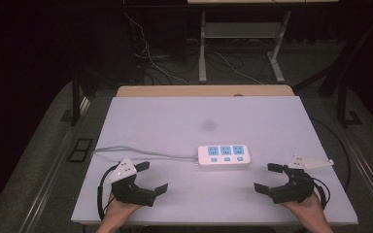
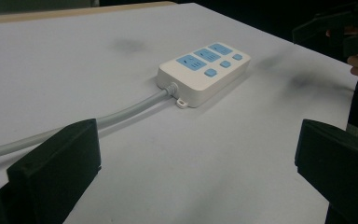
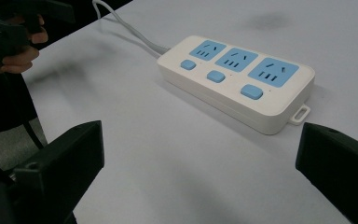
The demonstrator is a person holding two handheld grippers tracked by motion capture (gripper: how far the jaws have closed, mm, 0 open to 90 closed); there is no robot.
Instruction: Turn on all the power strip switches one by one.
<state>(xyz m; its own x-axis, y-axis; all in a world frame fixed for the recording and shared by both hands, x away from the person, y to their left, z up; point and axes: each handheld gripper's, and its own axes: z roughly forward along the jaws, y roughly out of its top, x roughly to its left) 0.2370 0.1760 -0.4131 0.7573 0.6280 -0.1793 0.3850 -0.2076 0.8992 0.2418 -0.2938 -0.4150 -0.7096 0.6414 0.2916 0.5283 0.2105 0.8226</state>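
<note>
1. Left gripper [image 1: 152,178]: held low over the near-left part of the white table [image 1: 175,116], jaws spread wide, nothing between them.
2. Right gripper [image 1: 267,176]: near-right part of the table, jaws spread wide, nothing between them.
3. Power strip [image 1: 223,156]: white, three blue sockets, three blue switches. Lies flat between the two grippers, a little beyond both, touching neither.
4. Grey cord [image 1: 141,152]: leaves the strip's end on the left gripper's side, runs just beyond that gripper's jaws toward the table's left edge.
</note>
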